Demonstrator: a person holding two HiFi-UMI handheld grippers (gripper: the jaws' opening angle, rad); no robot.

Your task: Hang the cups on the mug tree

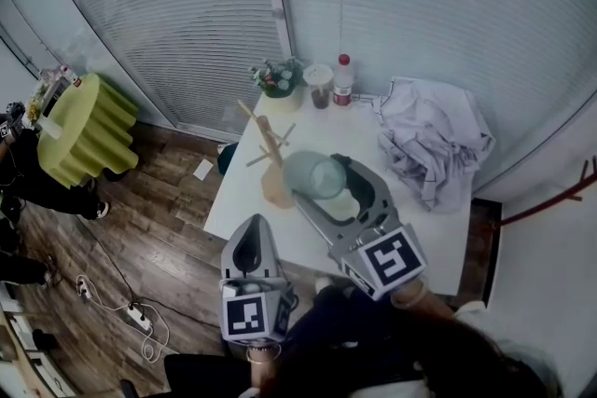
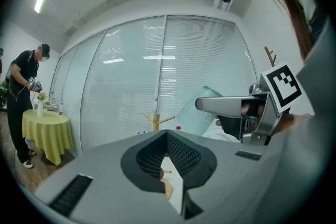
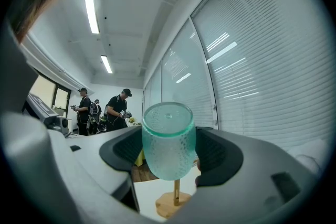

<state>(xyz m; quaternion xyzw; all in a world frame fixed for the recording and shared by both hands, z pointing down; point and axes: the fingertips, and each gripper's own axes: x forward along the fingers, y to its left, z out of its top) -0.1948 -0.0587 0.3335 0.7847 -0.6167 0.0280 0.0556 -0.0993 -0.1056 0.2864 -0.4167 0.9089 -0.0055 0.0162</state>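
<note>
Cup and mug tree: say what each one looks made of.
The cup is translucent pale green, probably glass or plastic: light passes through it, and its wall shows a pebbled, bubbly texture. The mug tree looks like pale unpainted wood, judging by its light tan stem, pegs and round base.

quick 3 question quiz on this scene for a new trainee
1. True or false: the right gripper has its jaws shut on the green cup.
2. What hangs on the mug tree pegs that show? A) two cups B) nothing C) a towel
3. Fill in: in the head view, the crumpled white cloth lies to the ____ of the mug tree.
Key: 1 true; 2 B; 3 right.
</note>
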